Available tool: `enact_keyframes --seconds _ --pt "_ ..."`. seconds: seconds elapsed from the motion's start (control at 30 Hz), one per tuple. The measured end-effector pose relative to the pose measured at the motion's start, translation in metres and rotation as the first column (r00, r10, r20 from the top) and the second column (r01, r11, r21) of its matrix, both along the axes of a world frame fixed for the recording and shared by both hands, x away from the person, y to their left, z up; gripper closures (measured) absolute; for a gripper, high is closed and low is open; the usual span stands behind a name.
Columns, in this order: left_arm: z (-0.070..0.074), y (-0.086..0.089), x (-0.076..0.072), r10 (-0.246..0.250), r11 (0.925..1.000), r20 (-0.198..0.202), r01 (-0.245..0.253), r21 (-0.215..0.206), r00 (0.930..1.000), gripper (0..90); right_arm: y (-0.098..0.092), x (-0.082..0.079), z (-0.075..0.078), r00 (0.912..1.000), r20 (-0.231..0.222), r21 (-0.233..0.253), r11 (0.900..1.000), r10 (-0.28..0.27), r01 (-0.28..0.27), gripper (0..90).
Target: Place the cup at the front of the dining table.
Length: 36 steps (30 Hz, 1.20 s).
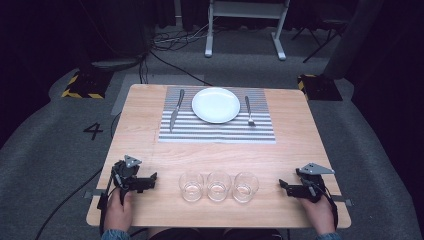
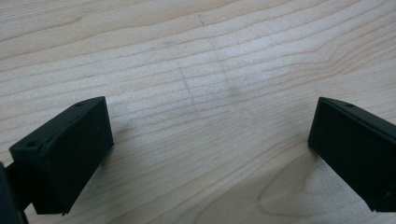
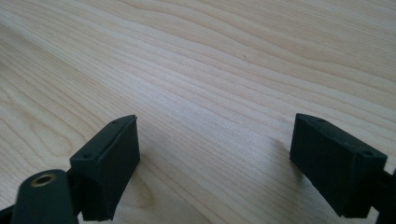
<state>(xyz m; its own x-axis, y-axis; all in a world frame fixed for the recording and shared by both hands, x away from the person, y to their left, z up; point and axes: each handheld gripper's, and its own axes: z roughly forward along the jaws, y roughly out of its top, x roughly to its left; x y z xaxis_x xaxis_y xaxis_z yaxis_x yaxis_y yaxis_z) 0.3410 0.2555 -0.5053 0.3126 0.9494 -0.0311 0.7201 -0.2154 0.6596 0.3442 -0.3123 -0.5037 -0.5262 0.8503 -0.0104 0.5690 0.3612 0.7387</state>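
Three clear empty glasses stand in a row near the table's front edge: left glass (image 1: 191, 186), middle glass (image 1: 218, 185), right glass (image 1: 245, 186). My left gripper (image 1: 150, 181) rests on the wood to their left, held by a hand, and points right toward them. My right gripper (image 1: 284, 186) rests to their right and points left. Both are open with bare wood between the jaws, as the left gripper (image 2: 210, 149) and right gripper (image 3: 215, 158) show close up. Farther back a white plate (image 1: 216, 105) sits on a striped placemat (image 1: 217, 131), with a knife (image 1: 176, 109) at its left and a fork (image 1: 248, 110) at its right.
The wooden table (image 1: 140, 130) has bare room between the placemat and the glasses. On the grey floor beyond it lie cables (image 1: 170, 40), a white frame's legs (image 1: 245, 30) and two yellow-black striped bases (image 1: 82, 85).
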Motion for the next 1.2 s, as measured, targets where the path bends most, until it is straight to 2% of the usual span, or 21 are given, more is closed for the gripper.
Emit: enact_keyframes --seconds 0.37,0.43,0.63,0.77,0.93,1.0,1.1,1.2 --pt "0.000 0.000 0.000 0.000 1.0000 0.000 0.000 0.000 1.0000 0.0 0.002 0.000 0.000 0.9998 -0.002 0.008 1.000 -0.018 0.018 15.6" --pt "0.000 0.000 0.000 0.000 1.0000 0.000 0.000 0.000 1.0000 0.0 0.001 0.000 0.002 0.9998 -0.018 0.043 0.999 -0.010 0.011 16.0" --pt "0.000 0.000 0.000 0.000 1.0000 0.000 0.000 0.000 1.0000 0.0 -0.001 -0.007 0.018 0.9998 0.020 0.065 0.998 0.001 -0.002 15.8" --pt "0.000 0.000 0.000 0.000 1.0000 -0.002 0.000 0.003 1.0000 0.0 0.001 -0.012 0.032 0.9995 0.018 0.088 0.996 0.026 -0.027 15.3" --pt "0.000 0.000 0.000 0.000 1.0000 0.000 0.000 0.001 1.0000 0.0 0.008 -0.018 0.045 0.9970 0.034 0.075 0.995 0.070 -0.072 15.3" --pt "0.000 0.000 0.000 0.000 1.0000 0.000 0.000 0.000 1.0000 0.0 0.009 -0.020 0.047 0.9967 0.038 0.072 0.995 0.072 -0.074 15.3" --pt "0.000 0.000 0.000 0.000 1.0000 0.000 0.000 0.000 1.0000 0.0 0.018 -0.025 0.056 0.9936 0.075 0.040 0.995 0.084 -0.088 15.4" --pt "0.000 0.000 0.000 0.000 1.0000 0.000 0.000 0.000 1.0000 0.0 0.020 -0.026 0.059 0.9917 0.091 0.038 0.995 0.091 -0.095 15.4"
